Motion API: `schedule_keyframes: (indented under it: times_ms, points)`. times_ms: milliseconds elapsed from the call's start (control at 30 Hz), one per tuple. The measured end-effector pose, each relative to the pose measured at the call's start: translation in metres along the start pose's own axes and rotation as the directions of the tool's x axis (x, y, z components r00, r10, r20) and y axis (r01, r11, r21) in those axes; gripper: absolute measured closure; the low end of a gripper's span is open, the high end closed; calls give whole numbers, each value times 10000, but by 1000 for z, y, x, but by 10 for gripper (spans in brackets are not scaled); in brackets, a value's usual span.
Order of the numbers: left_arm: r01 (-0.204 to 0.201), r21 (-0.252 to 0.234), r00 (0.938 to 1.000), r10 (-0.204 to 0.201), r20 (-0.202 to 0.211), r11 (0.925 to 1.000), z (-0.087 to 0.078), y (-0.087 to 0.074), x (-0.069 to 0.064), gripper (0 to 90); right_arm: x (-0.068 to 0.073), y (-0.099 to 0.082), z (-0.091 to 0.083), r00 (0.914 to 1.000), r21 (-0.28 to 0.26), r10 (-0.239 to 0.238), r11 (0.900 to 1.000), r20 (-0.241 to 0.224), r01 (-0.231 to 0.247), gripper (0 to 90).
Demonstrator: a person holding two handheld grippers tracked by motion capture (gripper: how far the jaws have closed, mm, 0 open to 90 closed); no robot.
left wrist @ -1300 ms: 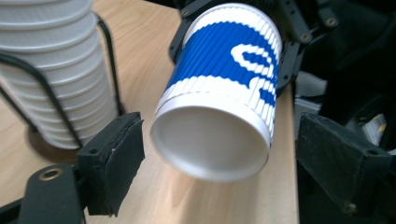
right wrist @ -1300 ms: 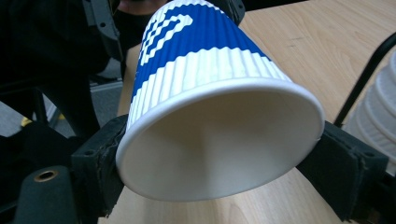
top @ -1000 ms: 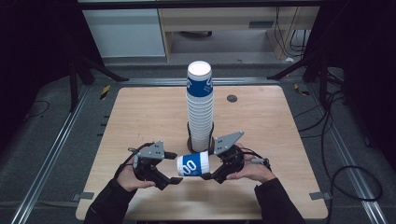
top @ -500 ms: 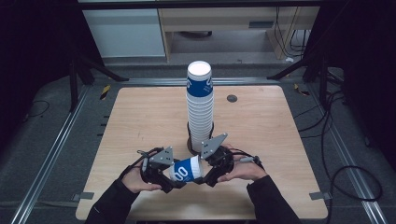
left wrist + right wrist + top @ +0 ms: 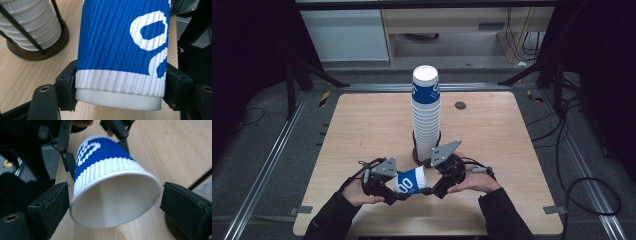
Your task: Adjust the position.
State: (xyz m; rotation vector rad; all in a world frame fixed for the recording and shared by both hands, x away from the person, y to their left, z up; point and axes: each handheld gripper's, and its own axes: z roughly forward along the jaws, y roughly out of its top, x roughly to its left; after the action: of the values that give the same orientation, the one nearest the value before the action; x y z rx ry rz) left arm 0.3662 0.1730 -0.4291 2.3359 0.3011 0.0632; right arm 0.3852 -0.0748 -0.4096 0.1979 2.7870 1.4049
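Left gripper view: left hand-held gripper (image 5: pixel 117 85), jaws just closed and clamped on base end of blue-and-white ribbed paper cup (image 5: pixel 122 45), pads pressing white band on both sides. Cup held on its side above desk (image 5: pixel 362 125), between both hands, near front edge. Right gripper view: right hand-held gripper (image 5: pixel 112 205), jaws just opened, standing wide at either side of cup rim (image 5: pixel 115 195), one pad at most brushing the rim, no grip; cup mouth facing camera. High view: tall stack of matching cups (image 5: pixel 427 115) upright in black wire holder with dark round base (image 5: pixel 50 47), just behind both grippers, mid-desk. Step in hand, judged: handover of single cup, right to left. Next move, judged: right hand-held gripper to withdraw clear of rim before cup carried off.
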Motion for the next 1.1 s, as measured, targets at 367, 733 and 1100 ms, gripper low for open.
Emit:
schedule_keyframes:
  times_ms: [367, 733, 1100]
  points:
    - [377, -958, 9978, -427, -509, 9947, -14, -2, 5, 272, -1, -12, -31, 9907, -981, 822, 9926, 1083, -716, 75]
    - [675, -2871, 9944, -879, -587, 9555, -24, 1, 4, 273, 4, -26, -40, 9783, -2140, 1657, 9673, 1247, -1365, 74]
    - [590, -3065, 9959, -771, -474, 9500, -12, 4, -2, 273, 4, -24, -30, 9805, -2624, 1844, 9515, 687, -1605, 74]
